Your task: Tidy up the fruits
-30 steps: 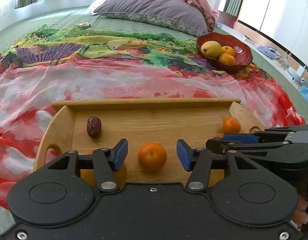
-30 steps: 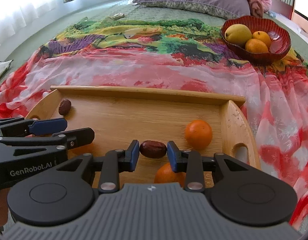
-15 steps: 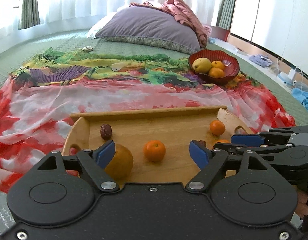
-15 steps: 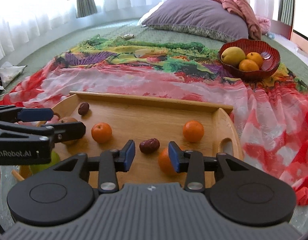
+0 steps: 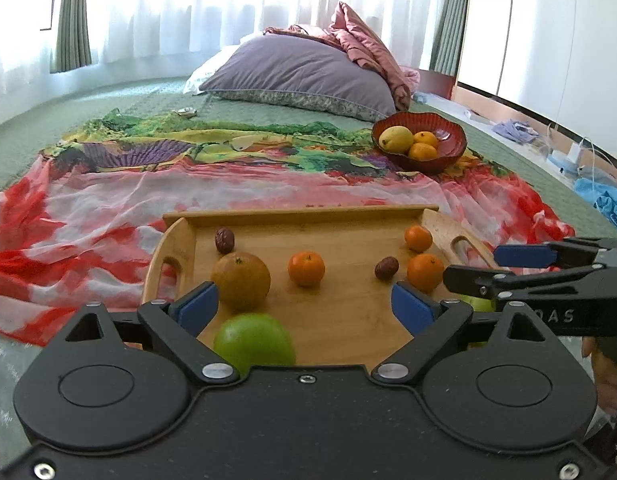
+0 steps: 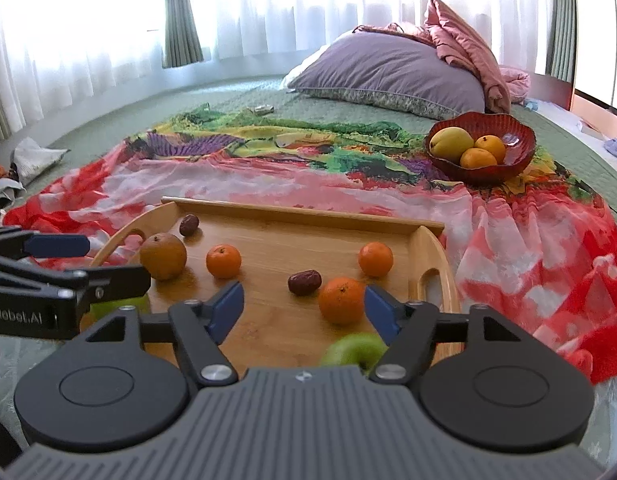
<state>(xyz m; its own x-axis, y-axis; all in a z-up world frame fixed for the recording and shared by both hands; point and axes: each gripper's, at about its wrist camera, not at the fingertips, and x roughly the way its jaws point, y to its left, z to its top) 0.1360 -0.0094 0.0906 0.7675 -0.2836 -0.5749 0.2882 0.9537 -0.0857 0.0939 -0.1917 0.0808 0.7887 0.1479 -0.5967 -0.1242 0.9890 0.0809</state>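
Wooden tray [image 5: 296,216]: now shows green apples [image 5: 254,338] too
left gripper [image 5: 304,304]: jaws opening wider, gripping nothing
right gripper [image 6: 304,306]: opening, dropped the date [image 6: 304,282]

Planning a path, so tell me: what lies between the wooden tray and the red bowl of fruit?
Only the colourful scarf spread on the bed lies between the wooden tray and the red bowl; no fruit sits on that stretch. Both wrist views show it.

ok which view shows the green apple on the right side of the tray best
The right wrist view: that green apple shows near the tray edge, partly behind the gripper body. The left wrist view shows only a sliver behind gripper parts.
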